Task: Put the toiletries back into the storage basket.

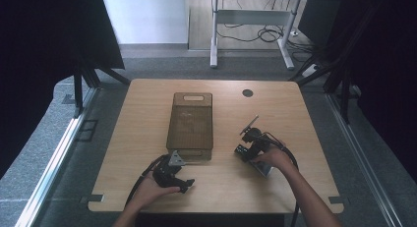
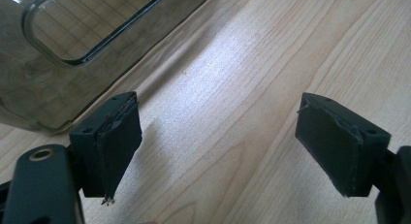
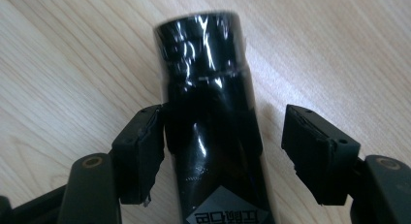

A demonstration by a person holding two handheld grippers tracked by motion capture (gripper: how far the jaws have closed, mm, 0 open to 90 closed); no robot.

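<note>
While the right gripper [image 3: 220, 156] stands over the light wooden table [image 1: 290, 114] with its jaws spread wide, a black cylindrical package wrapped in glossy plastic film [image 3: 208, 103] lies lengthwise between them. In the right gripper view the left pad sits touching or just beside the package's side; which of the two cannot be told. The right pad stands clear of it, with bare table showing in the gap. The jaws do not clamp the package. A grey label with printed characters shows at the package's near end, partly cut off by the lower edge of that view. The package rests flat on the table.

In the high view the right gripper [image 1: 244, 149] is at the right-hand part of the table, held by the person's right hand [image 1: 274, 158], with its cable trailing back along the forearm.

The left gripper [image 2: 218, 146] is also wide apart at the jaws, with nothing between them but bare wood. In the high view it [image 1: 188, 185] sits near the front edge of the table in the person's left hand [image 1: 150, 190]. Just beyond it stands a smoke-tinted translucent rectangular plastic basket with handle cut-outs [image 1: 191, 120], its near end wall close to the gripper's grey plate. The left gripper view shows that basket's wall and handle opening [image 2: 43, 83] at upper left, apart from the jaws.

A round dark grommet hole [image 1: 247, 93] marks the table's far side.
</note>
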